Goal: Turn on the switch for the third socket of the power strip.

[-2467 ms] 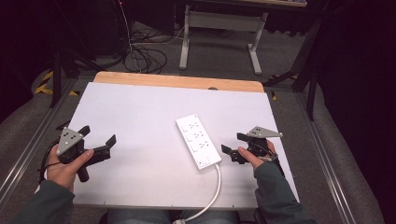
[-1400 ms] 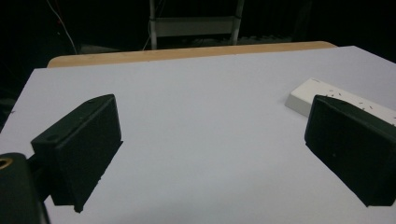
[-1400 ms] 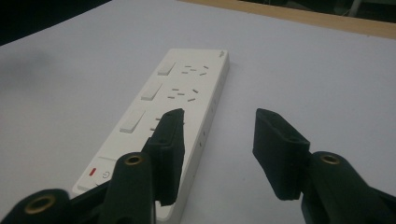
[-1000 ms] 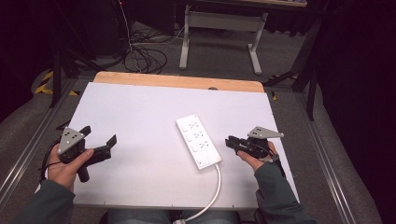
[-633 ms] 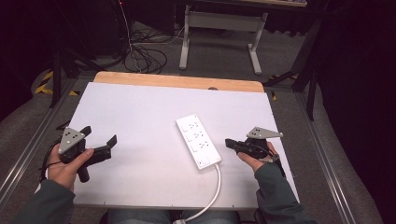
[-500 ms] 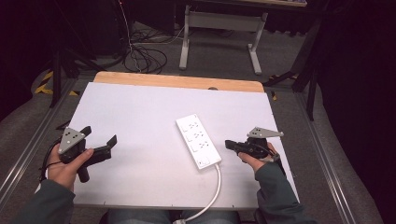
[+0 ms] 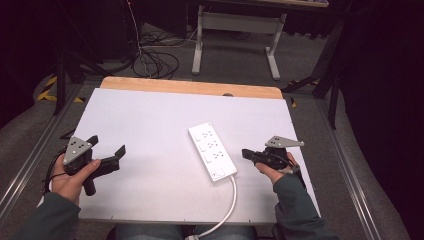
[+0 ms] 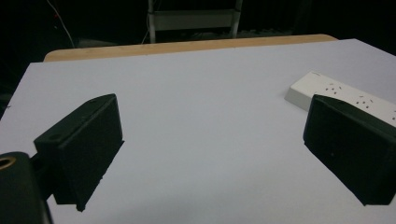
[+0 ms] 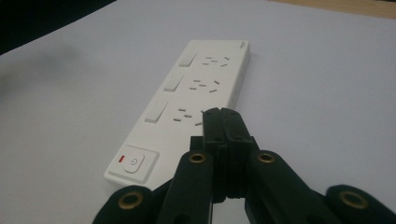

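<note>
A white power strip (image 7: 212, 151) lies flat on the white tabletop (image 7: 150, 120), with three switches, three socket groups and a power button at its near end. Its cable (image 7: 230, 197) runs off the near edge. My right gripper (image 7: 246, 153) rests just right of the strip, pointing at it, shut with nothing between its jaws. In the right gripper view the closed tips (image 9: 222, 114) sit over the strip (image 9: 196, 88) beside the nearest socket group. My left gripper (image 7: 106, 145) is held at the table's left, open and empty. Between its spread jaws (image 8: 210, 140) lies bare tabletop, with the strip (image 8: 327, 91) off to the right.
A wooden strip (image 7: 190, 87) borders the table's far edge. Beyond it on the floor are a metal stand (image 7: 235, 30) and loose cables (image 7: 155, 60). Metal rails run along both sides of the table.
The right gripper's jaws have closed from partly open to fully shut, with nothing between them. Both hands stayed in place and the power strip has not moved.
</note>
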Tool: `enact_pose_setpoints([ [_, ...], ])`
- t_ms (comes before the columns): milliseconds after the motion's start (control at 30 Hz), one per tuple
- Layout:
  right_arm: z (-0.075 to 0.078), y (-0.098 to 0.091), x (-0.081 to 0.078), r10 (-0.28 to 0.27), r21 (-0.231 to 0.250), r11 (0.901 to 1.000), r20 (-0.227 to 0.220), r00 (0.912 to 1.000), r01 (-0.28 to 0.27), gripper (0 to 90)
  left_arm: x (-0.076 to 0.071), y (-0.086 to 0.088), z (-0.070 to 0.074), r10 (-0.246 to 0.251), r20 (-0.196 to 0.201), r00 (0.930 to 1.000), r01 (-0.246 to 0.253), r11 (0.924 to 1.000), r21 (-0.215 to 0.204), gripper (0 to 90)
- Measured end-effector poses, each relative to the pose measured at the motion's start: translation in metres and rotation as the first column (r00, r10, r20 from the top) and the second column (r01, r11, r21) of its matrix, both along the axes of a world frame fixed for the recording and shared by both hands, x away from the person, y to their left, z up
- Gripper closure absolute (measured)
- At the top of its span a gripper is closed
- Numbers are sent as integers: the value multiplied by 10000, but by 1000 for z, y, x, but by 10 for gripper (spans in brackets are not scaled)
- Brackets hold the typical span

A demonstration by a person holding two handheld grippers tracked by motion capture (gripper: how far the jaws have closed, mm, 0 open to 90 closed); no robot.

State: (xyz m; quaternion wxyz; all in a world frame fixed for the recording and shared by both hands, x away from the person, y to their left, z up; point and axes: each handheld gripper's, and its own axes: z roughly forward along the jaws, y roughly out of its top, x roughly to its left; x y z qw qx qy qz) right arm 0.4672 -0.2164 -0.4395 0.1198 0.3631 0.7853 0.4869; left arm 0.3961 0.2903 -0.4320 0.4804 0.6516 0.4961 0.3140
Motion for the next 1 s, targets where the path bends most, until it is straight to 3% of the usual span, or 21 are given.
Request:
enact_pose_setpoints([
  [1000,-1,2,1,187,-237,9995,40,9998,-186,900,1,-2,-1,-58,-241,9997,62,9998,188,63],
])
